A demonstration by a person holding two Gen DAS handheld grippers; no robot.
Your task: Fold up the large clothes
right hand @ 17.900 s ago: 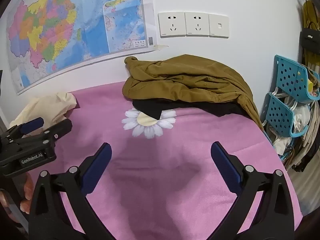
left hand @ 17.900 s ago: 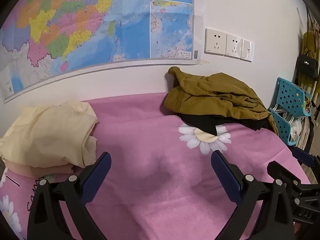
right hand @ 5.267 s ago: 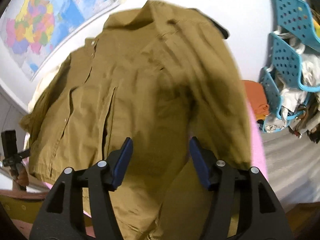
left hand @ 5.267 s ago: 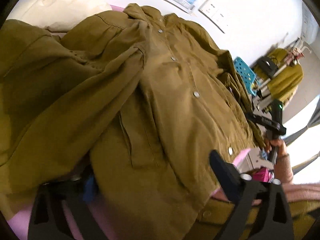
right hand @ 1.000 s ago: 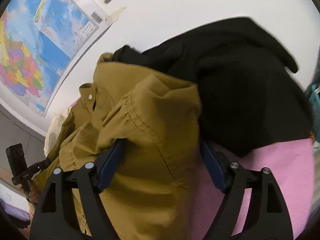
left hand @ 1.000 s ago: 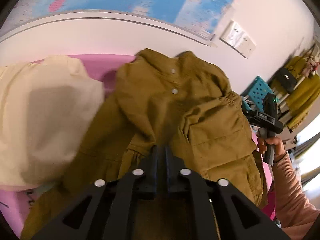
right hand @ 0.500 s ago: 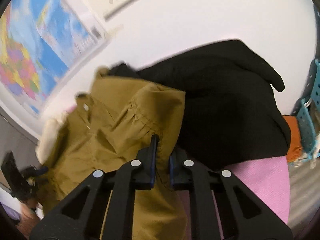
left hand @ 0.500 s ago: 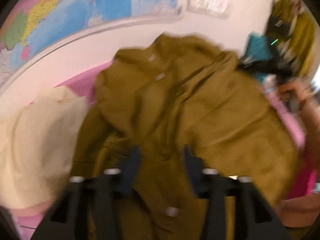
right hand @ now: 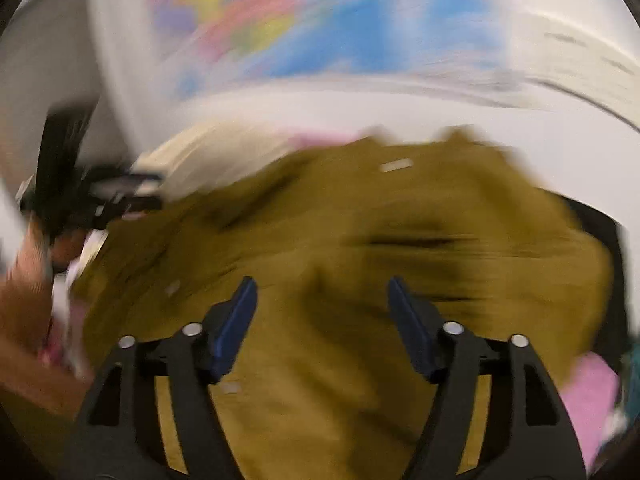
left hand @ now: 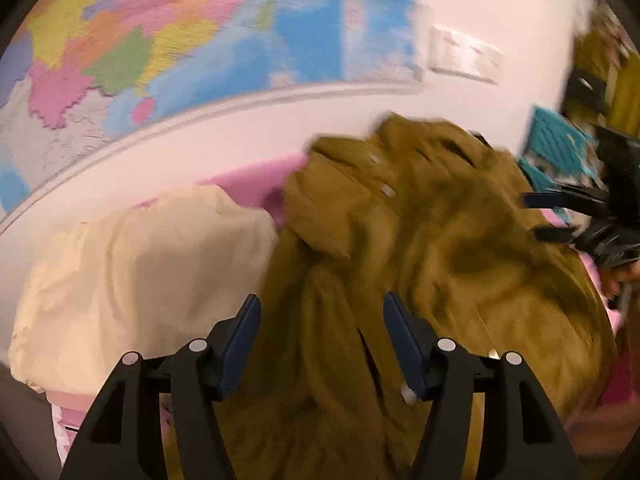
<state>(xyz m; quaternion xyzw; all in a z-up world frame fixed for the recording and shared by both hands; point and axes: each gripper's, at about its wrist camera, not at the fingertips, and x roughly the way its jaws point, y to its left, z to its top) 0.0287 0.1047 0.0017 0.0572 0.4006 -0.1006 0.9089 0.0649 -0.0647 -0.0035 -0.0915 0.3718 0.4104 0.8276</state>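
Note:
An olive-brown button shirt [left hand: 420, 240] lies rumpled on the pink bed cover [left hand: 256, 184]; it also fills the right wrist view [right hand: 340, 280], which is blurred by motion. My left gripper [left hand: 322, 328] is open above the shirt's lower part, holding nothing. My right gripper [right hand: 322, 312] is open above the shirt, holding nothing. The right gripper also shows at the right edge of the left wrist view [left hand: 560, 216]. The left gripper shows at the left of the right wrist view [right hand: 120, 196].
A cream garment [left hand: 132, 272] lies left of the shirt. A black garment [right hand: 600, 232] lies behind the shirt's right side. A wall map [left hand: 160, 40], wall sockets [left hand: 464, 56] and a teal rack [left hand: 556, 140] stand behind the bed.
Both grippers have opened and let go of the shirt, which was pinched half a second to a second ago. Both cameras have swung, and the shirt has dropped onto the bed.

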